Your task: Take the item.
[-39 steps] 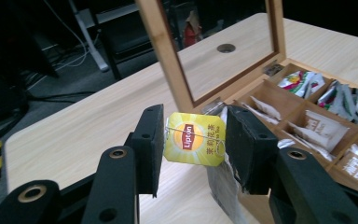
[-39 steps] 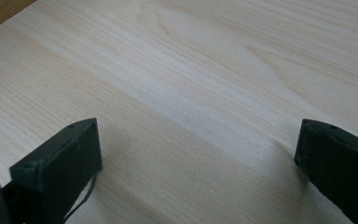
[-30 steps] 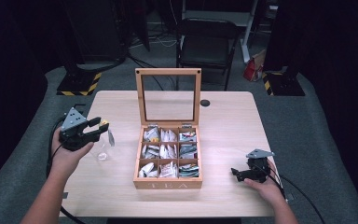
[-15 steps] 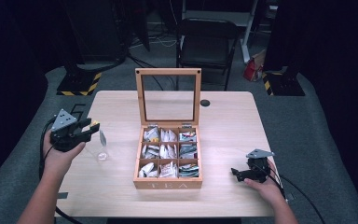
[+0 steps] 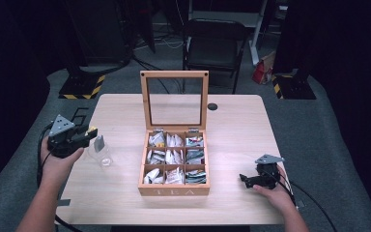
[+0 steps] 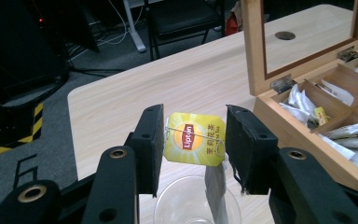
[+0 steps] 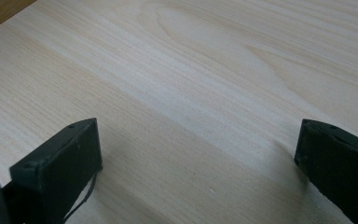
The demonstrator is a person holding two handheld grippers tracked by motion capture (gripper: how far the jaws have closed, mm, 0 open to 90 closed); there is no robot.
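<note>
With our left gripper (image 6: pixel 194 140) clamped on the yellow tag (image 6: pixel 195 138), we hold the tea bag (image 6: pixel 216 191) dangling straight down into the clear cup (image 6: pixel 196 205) directly beneath, while our right gripper (image 5: pixel 249 180) rests wide open on the table (image 5: pixel 241 121), well apart.

Left tool (image 5: pixel 84 137): jaws clamped on held item, forearm extended. Right tool (image 5: pixel 245 180): jaws wide apart, hand resting low.

The table (image 5: pixel 241 121) is evenly lit from above, the surroundings are dark, and near jaws look slightly blurred.
</note>
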